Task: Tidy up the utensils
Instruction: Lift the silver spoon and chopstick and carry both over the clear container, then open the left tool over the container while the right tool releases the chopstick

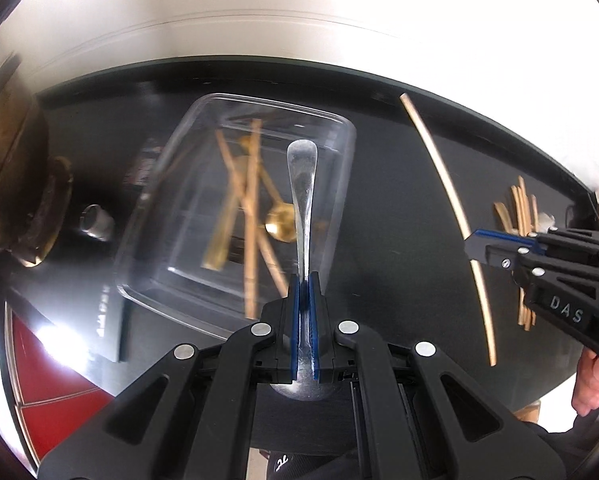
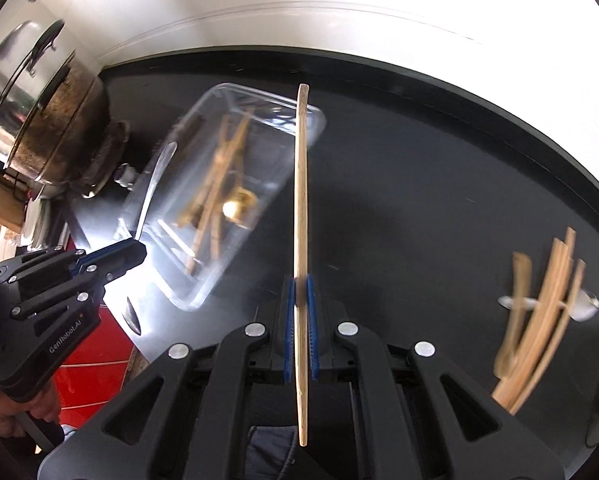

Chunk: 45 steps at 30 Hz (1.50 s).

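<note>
black countertop (image 1: 399,200) had a clear plastic container (image 1: 339,128) already holding gold and wooden utensils. left gripper (image 1: 305,292) was clamped on a silver spoon (image 1: 302,184), right gripper (image 2: 301,292) on a wooden chopstick (image 2: 300,200). looked mid-carry, though blurry; next they'd need lowering over the container and releasing.

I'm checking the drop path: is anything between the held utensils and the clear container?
Nothing visible blocks it. The left gripper holds a metal spoon and the right gripper a wooden stick, both near the open-topped clear container.
</note>
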Tool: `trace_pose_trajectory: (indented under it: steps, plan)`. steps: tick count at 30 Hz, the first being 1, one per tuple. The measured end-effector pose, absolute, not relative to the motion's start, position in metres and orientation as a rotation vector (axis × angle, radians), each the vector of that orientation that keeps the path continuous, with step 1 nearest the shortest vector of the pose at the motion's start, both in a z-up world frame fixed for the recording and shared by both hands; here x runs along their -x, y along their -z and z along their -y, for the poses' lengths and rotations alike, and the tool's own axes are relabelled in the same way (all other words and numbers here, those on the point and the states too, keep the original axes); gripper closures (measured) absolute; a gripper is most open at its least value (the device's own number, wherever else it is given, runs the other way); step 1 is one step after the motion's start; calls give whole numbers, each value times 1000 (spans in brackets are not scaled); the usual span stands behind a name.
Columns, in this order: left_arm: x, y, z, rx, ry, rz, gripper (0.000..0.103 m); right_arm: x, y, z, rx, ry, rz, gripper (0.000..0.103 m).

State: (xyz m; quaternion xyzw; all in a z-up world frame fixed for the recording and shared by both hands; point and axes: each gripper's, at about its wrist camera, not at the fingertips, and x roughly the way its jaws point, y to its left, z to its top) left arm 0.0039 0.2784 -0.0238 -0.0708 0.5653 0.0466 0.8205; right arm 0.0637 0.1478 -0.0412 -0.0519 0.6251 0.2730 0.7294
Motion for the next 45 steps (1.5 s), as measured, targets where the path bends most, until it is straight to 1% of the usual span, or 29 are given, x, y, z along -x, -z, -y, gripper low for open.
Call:
trace_pose_trajectory:
  steps: [6, 13, 18, 26, 35, 36, 37, 38, 39, 40, 41, 42, 45]
  plan:
    - [-17, 31, -325, 185, -111, -1205, 100, -73, 52, -210, 102, -625, -1422, 96]
    - [-43, 47, -356, 237, -97, -1229, 100, -91, 70, -246, 72, -604, -1479, 96]
    - [-61, 66, -369, 262, -81, -1258, 100, -106, 85, -262, 54, -578, -1508, 96]
    - [-78, 80, -381, 267, -63, -1288, 100, -123, 101, -276, 32, -564, -1548, 96]
    - [-82, 95, -385, 285, -52, -1322, 100, -126, 111, -280, 24, -570, -1572, 96]
    - [-82, 97, -386, 295, -51, -1328, 99, -128, 112, -279, 15, -567, -1579, 96]
    - [-82, 98, -388, 299, -55, -1330, 93, -129, 113, -278, 2, -563, -1586, 96]
    - [-82, 99, -391, 294, -66, -1334, 86, -132, 114, -277, -7, -554, -1590, 90]
    - [-80, 98, -393, 284, -74, -1331, 62, -134, 113, -272, -13, -534, -1587, 81]
    - [-80, 96, -395, 276, -84, -1321, 46, -136, 111, -268, -16, -518, -1574, 46]
    - [-76, 92, -398, 266, -100, -1295, 28, -139, 106, -262, -27, -495, -1549, 23]
    - [-75, 89, -400, 264, -108, -1283, 26, -141, 100, -256, -41, -477, -1513, 23]
    - [-69, 86, -405, 265, -122, -1282, 26, -143, 91, -249, -35, -488, -1486, 23]
